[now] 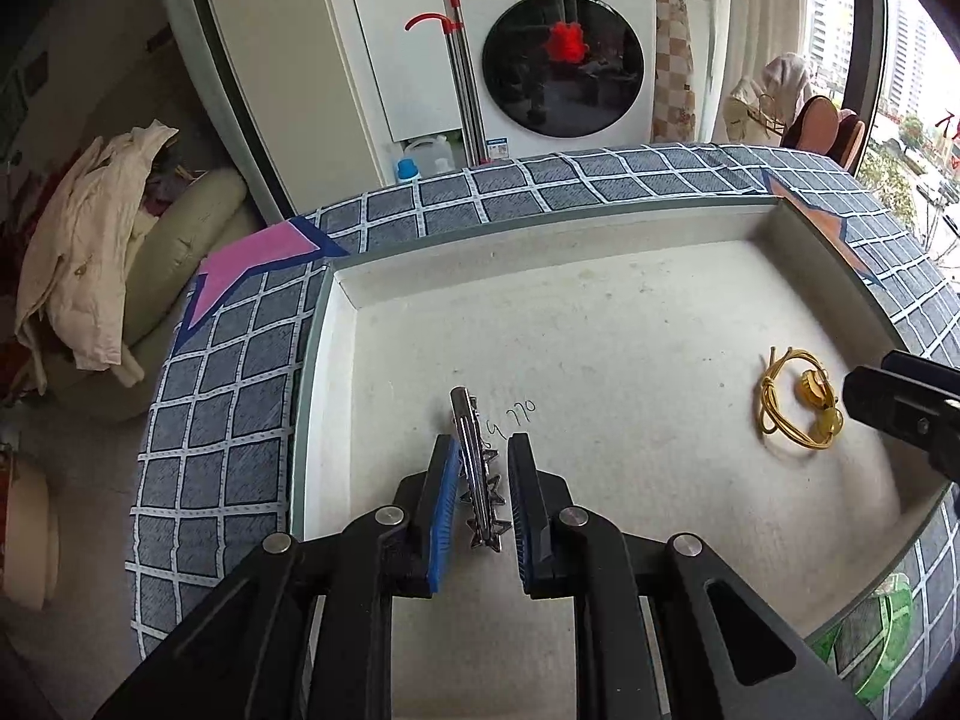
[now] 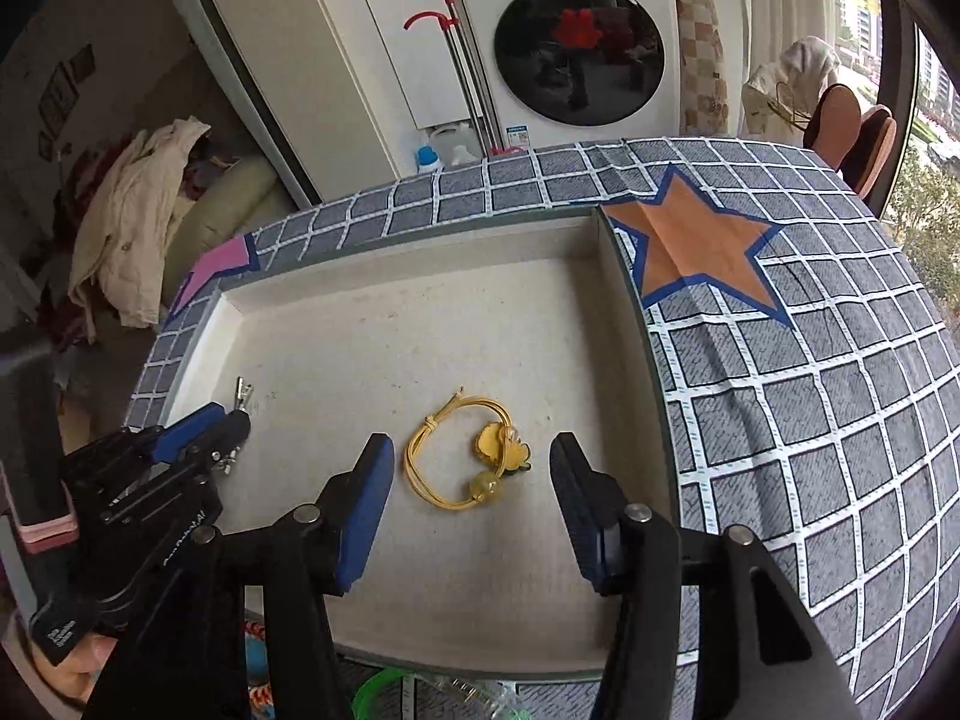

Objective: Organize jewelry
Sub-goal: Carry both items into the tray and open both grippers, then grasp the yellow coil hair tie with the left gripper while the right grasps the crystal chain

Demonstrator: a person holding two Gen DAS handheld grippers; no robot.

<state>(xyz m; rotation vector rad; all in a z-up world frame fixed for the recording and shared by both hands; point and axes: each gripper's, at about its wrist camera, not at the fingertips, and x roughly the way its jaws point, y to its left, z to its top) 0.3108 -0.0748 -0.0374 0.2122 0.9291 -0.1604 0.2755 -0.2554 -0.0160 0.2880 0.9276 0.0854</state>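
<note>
White tray [image 1: 600,312]: left gripper [image 1: 483,468] straddles hair clip [image 1: 477,468].

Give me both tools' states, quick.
Left tool: open, straddling the silver star-edged metal hair clip, not clamped.
Right tool: open wide around the yellow cord bracelet.
</note>
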